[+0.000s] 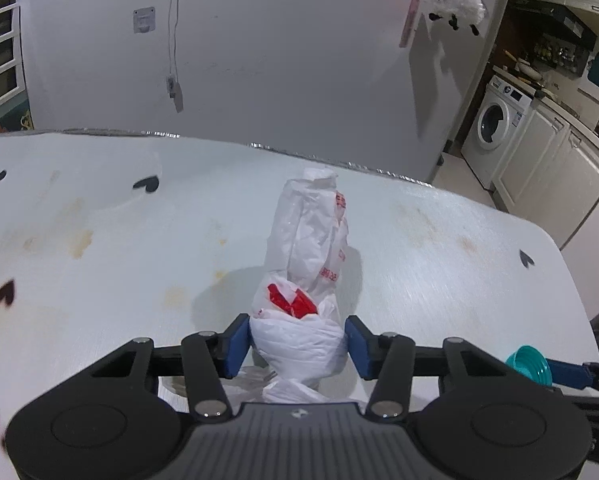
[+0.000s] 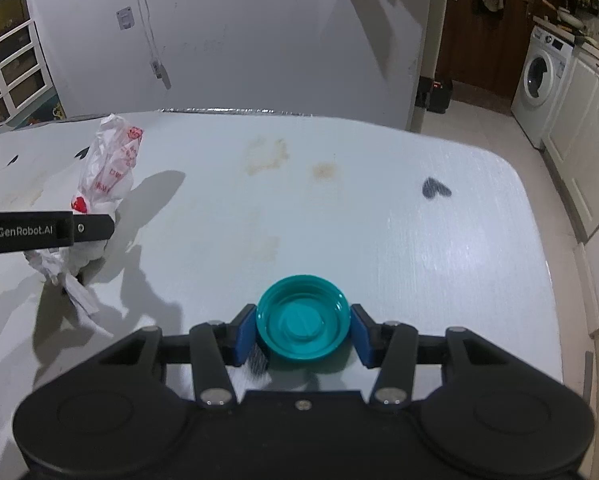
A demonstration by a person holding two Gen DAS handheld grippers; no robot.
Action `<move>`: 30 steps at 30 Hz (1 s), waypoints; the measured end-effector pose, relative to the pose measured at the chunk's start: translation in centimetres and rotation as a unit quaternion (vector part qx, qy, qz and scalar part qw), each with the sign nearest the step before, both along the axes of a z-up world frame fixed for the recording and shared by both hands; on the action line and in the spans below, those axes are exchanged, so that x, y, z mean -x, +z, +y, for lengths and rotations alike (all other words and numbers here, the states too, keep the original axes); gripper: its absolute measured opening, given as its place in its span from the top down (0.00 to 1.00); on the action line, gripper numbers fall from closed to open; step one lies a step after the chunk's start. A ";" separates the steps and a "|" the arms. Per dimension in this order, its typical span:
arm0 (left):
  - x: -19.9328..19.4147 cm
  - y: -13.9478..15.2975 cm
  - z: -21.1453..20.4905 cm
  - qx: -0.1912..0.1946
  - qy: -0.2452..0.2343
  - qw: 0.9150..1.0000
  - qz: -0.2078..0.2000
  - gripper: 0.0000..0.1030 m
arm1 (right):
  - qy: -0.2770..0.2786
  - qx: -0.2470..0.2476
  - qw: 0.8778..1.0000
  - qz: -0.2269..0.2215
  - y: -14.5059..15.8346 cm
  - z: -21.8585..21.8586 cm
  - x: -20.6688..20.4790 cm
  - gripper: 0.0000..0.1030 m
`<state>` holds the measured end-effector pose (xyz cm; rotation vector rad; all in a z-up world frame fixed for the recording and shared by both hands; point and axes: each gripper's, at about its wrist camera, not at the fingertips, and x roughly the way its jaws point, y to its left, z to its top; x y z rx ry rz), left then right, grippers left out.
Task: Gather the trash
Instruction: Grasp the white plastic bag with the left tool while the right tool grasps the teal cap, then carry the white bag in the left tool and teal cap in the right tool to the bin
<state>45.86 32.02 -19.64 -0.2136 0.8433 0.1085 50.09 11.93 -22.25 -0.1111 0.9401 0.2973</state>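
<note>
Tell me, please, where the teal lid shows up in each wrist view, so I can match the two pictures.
Left wrist view: the teal lid sits at the far right edge, low, pinched in the right gripper.
Right wrist view: bottom centre, gripped between the blue fingers.
Shared landmark: the white plastic bag on the table.

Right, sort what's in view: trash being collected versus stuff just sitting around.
Trash being collected:
- white plastic bag, clamped in the left gripper
- teal lid, held between the blue pads of the right gripper

Just there:
- washing machine
- fluffy sheep toy hanging on the wall
- stained table
</note>
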 end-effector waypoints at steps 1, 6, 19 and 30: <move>0.5 0.0 -0.1 0.001 0.000 1.000 0.002 0.50 | -0.001 0.000 1.000 0.002 0.1 -0.2 0.4 0.51; 3.6 0.5 -1.2 -0.002 -0.002 1.000 0.005 0.50 | 0.002 -0.004 1.000 -0.001 1.0 -0.9 2.2 0.52; 9.0 5.3 -3.2 0.001 0.001 1.000 -0.024 0.51 | 0.001 -0.029 0.999 -0.023 5.3 -2.7 5.9 0.52; 13.4 8.8 -5.2 -0.004 -0.002 0.999 -0.048 0.51 | -0.003 -0.038 0.998 -0.053 8.7 -4.3 10.1 0.52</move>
